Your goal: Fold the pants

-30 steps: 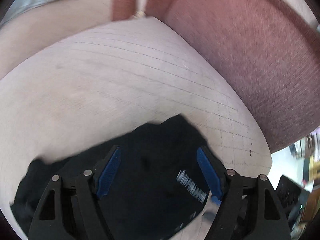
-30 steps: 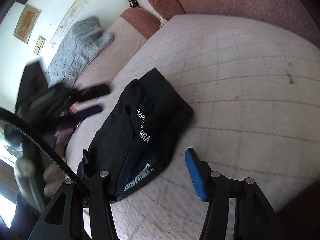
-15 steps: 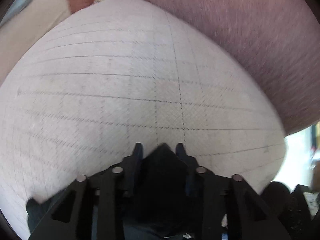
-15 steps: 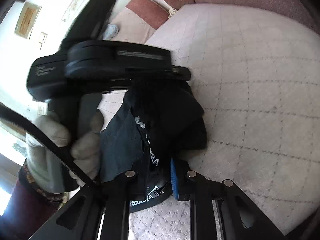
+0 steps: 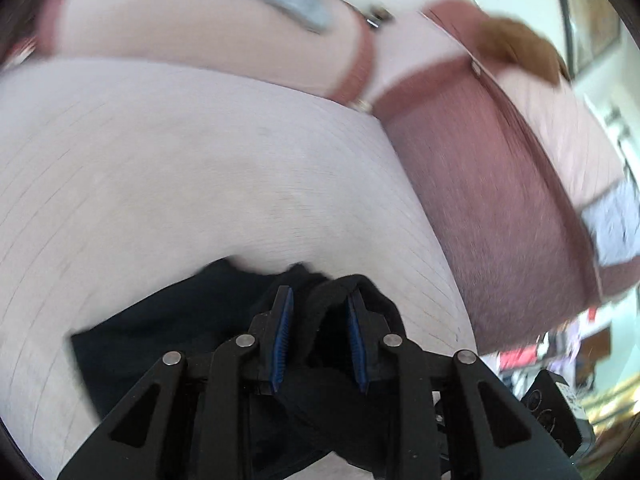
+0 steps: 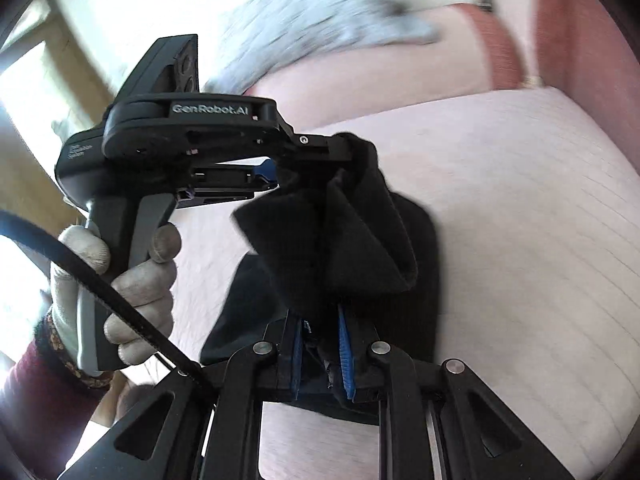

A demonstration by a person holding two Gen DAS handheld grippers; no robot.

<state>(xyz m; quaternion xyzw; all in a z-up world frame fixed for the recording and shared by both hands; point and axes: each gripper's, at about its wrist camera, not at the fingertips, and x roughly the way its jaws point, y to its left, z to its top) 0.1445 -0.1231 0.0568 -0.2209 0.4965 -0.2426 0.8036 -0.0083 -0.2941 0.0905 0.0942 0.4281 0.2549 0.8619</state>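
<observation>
Both grippers pinch the black pants point(image 6: 360, 248) — left gripper point(image 5: 318, 316) above, right gripper point(image 6: 320, 332) below. The cloth hangs between them over the sofa cushion point(image 6: 520, 220).

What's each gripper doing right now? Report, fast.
Left gripper: closed on the black pants.
Right gripper: closed on the same pants, lifting a fold.
</observation>
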